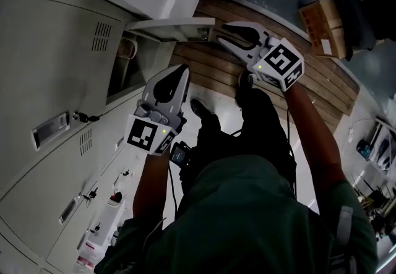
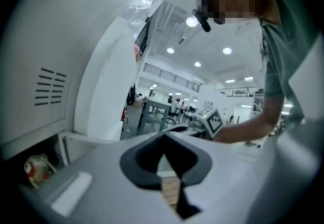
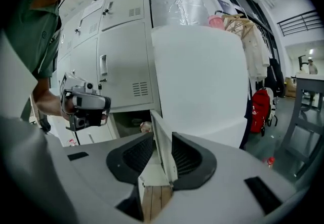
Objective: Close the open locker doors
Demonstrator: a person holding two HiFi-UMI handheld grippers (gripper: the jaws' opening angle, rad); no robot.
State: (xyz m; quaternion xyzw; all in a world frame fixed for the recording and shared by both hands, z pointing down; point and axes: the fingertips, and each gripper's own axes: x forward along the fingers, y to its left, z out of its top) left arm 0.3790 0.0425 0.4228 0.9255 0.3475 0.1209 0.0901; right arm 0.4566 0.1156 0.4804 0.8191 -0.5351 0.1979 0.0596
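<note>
One low locker door [image 1: 170, 28] stands open, out from the lockers [image 1: 55, 38]; the other doors in view are closed. The right hand-held gripper [image 1: 221, 34] has its jaws apart around the door edge, not pressing. The left hand-held gripper [image 1: 179, 75] is empty, jaws together.

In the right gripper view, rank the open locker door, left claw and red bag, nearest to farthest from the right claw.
1. Open locker door: edge between the jaws of the right claw.
2. Left claw: left, by the lockers.
3. Red bag: far right, in the background.
</note>
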